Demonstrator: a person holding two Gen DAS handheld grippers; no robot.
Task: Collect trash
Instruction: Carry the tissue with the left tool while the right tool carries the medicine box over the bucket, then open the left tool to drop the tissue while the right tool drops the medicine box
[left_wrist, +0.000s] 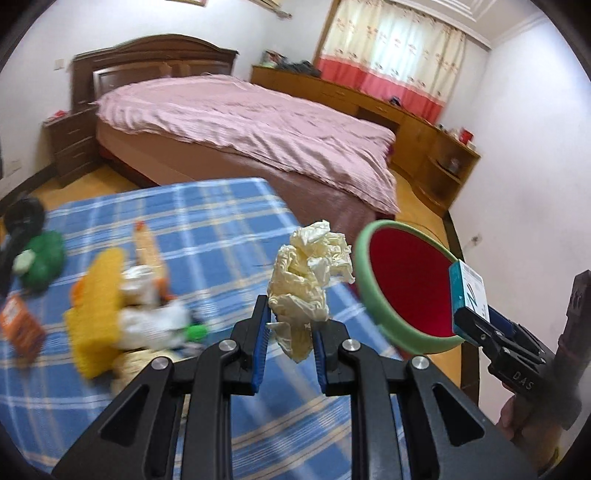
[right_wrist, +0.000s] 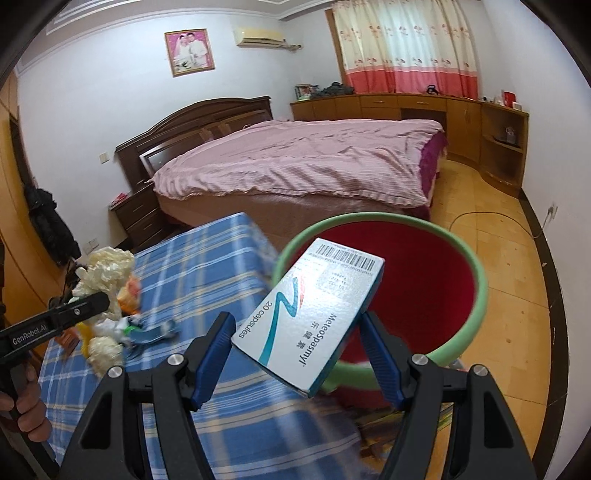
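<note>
A: What has the left gripper (left_wrist: 290, 341) got?

B: A crumpled wad of pale yellow tissue (left_wrist: 310, 277). The blue pads (left_wrist: 260, 347) are pinched in on its lower end, and most of the wad sticks up past the fingertips.

A: And the right gripper (right_wrist: 299, 350)?

B: It is clamped on a white and teal medicine box (right_wrist: 308, 314), one finger on each long side. The box lies tilted between them, its barcode end pointing away from the gripper.

A: Where is the bin?

B: The bin (right_wrist: 476, 302), green-rimmed and red inside, is right ahead of the right gripper; the far end of the box hangs over its opening. From the left gripper it sits just to the right of the tissue wad (left_wrist: 373, 295).

A: What is under the left gripper?

B: A table with a blue checked cloth (left_wrist: 207, 218). To the gripper's left, on the cloth, lies a blurred heap of other rubbish (left_wrist: 122, 295): something yellow, white wrappers, a green piece and an orange packet. Individual pieces are too smeared to name.

A: Beyond the table?

B: A bed with a pink cover (right_wrist: 295, 162), well behind both grippers.
</note>
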